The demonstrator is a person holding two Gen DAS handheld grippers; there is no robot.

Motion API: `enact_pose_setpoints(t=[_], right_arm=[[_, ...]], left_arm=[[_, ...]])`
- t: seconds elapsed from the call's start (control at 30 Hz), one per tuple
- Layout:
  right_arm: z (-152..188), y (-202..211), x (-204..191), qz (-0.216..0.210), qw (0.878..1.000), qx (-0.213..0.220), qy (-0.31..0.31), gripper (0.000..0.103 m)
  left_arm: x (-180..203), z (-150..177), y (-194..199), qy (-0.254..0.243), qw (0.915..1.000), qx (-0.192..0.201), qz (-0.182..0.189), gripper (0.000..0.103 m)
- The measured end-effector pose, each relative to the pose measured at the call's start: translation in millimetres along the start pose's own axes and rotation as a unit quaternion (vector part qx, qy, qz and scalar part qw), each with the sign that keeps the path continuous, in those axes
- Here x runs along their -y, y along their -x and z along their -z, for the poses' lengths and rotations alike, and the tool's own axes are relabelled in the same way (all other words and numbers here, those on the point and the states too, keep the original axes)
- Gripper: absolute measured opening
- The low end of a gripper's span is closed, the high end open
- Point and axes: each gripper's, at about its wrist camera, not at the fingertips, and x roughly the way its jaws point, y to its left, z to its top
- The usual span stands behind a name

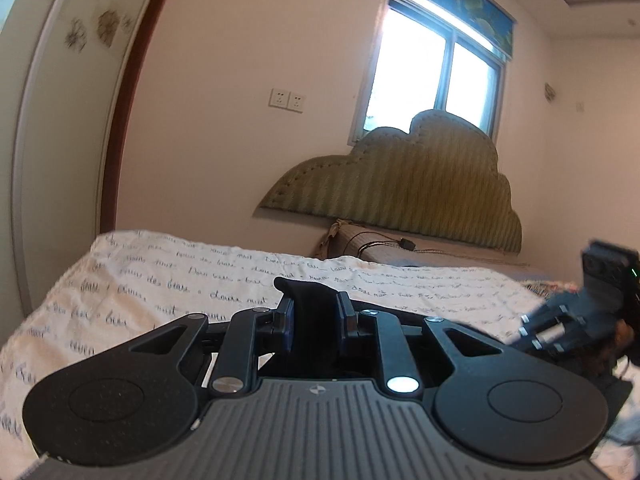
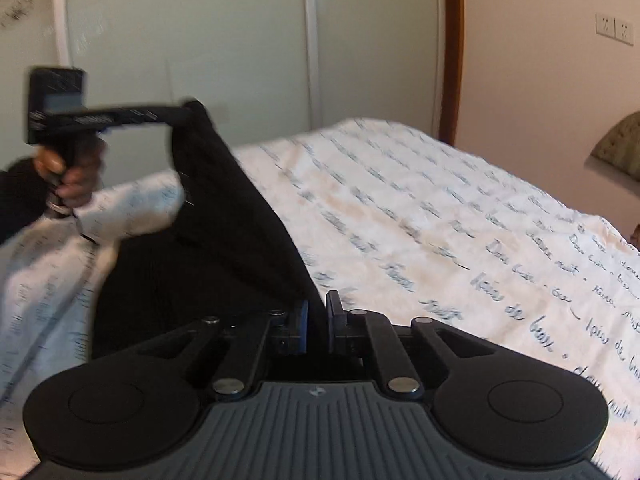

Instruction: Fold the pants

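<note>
Bed [image 2: 440,208], script-printed cover, black pants [image 2: 224,240] partly resting

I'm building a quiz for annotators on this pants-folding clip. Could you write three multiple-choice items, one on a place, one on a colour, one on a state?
1. Where are the pants?
A. flat on the floor
B. held up over the bed
C. hung on the window

2. What colour are the pants?
A. black
B. red
C. white

3. What are the jaws of the right gripper doing?
A. wide open, holding nothing
B. shut on the pants
C. shut on a socket

Answers:
1 B: in the right wrist view the cloth stretches in the air from the left gripper to the right one, above the bed.
2 A: the cloth is black against the pale script-printed cover.
3 B: the cloth's edge runs between its blue pads.
</note>
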Motion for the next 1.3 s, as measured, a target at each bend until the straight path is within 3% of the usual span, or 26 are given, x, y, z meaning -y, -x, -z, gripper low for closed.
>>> enact_pose_setpoints(t=[0.1,0.13,0.27,0.3,0.37,0.4,0.47,0.6,0.77,0.9,1.03,1.2,1.3], right_arm=[[27.0,3.4,-43.6,-0.057,0.998,-0.024,-0.013,0.008],[37.7,-3.8,-54.3,-0.063,0.997,-0.040,-0.013,0.008],[66.4,-30.8,-56.0,-0.050,0.995,-0.078,-0.043,0.008],[70.0,-28.5,-48.9,-0.051,0.994,-0.074,-0.055,0.008],[67.7,-24.1,-44.7,-0.047,0.995,-0.062,-0.069,0.008],[63.8,-28.6,-49.1,-0.042,0.995,-0.056,-0.073,0.008],[59.4,-26.5,-50.4,-0.036,0.996,-0.044,-0.073,0.008],[57.3,-14.9,-50.9,-0.025,0.997,-0.030,-0.074,0.008],[56.1,-14.3,-61.0,-0.006,0.997,-0.030,-0.065,0.009],[52.8,-9.6,-61.7,0.005,0.997,-0.028,-0.066,0.009],[48.2,-6.9,-60.9,0.007,0.998,-0.022,-0.067,0.009],[47.3,-4.7,-58.9,0.006,0.997,-0.016,-0.071,0.009],[46.7,-2.1,-57.0,0.005,0.997,-0.009,-0.073,0.009]], left_arm=[[-15.0,17.9,15.9,0.062,0.9977,-0.025,0.012,0.035],[-21.3,28.0,17.3,0.084,0.9956,-0.041,0.007,0.042],[-37.8,58.8,31.6,0.123,0.9872,-0.088,-0.048,0.043],[-39.8,61.4,41.0,0.131,0.9861,-0.087,-0.054,0.044],[-41.4,62.3,61.2,0.147,0.9842,-0.076,-0.063,0.064],[-42.0,62.4,71.1,0.163,0.9821,-0.068,-0.067,0.069],[-41.4,62.6,88.5,0.206,0.9751,-0.053,-0.062,0.074],[-30.0,70.1,100.6,0.294,0.9529,-0.051,-0.053,0.074],[-22.1,87.9,86.2,0.418,0.9028,-0.084,-0.057,0.074],[-13.6,91.2,70.5,0.438,0.8878,-0.125,-0.065,0.074],[-12.7,91.7,60.2,0.428,0.8894,-0.137,-0.082,0.074],[-20.3,93.6,48.1,0.432,0.8822,-0.156,-0.103,0.074],[-18.4,92.1,40.8,0.421,0.8850,-0.165,-0.113,0.071]])
